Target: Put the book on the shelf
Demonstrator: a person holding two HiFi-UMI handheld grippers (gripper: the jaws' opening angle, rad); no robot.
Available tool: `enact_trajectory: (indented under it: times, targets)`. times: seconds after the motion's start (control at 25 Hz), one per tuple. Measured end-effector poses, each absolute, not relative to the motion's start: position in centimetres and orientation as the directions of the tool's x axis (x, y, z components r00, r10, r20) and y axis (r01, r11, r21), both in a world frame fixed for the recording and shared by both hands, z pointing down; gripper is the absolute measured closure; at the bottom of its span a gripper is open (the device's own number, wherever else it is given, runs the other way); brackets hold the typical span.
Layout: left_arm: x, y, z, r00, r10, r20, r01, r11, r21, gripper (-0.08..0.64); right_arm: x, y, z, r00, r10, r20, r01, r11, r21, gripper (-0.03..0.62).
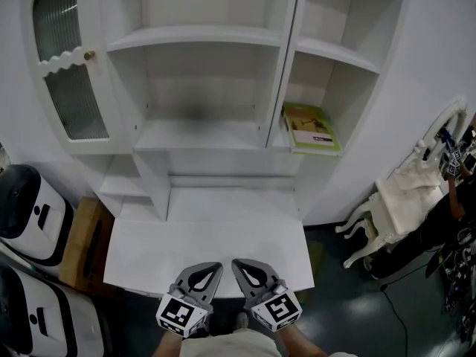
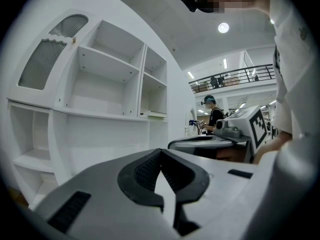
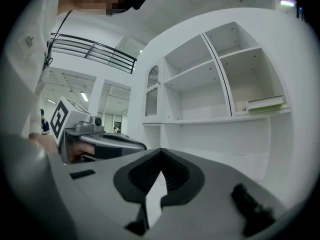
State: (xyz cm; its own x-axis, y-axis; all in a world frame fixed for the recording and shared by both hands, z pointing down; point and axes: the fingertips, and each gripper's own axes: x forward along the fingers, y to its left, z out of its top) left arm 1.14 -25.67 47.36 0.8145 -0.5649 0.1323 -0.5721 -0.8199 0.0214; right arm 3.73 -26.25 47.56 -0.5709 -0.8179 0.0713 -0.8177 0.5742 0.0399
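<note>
A green and white book (image 1: 310, 129) lies flat on the lower right shelf of the white cabinet (image 1: 201, 36); in the right gripper view the book (image 3: 265, 103) shows at the far right. Both grippers hang side by side low at the front edge of the white desk top (image 1: 208, 248), far from the book. My left gripper (image 1: 210, 268) is shut with nothing in it, its tips (image 2: 160, 151) meeting. My right gripper (image 1: 239, 264) is also shut and empty, its tips (image 3: 160, 151) pressed together.
The cabinet's arched glass door (image 1: 65, 65) stands open at the left. White machines (image 1: 30, 214) sit on the floor at the left. A white chair (image 1: 390, 207) and a person (image 1: 457, 177) are at the right.
</note>
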Motion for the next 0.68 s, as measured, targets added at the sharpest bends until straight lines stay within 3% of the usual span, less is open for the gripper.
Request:
enact_trajectory:
  times: [0.68]
  targets:
    - [2.5,-25.8,47.3,0.827,-0.546,0.135,-0.554,-0.832,0.021,0.551,4.5,-26.1,46.8,-0.555,-0.827,0.088,-0.820,0.562,0.110,0.581]
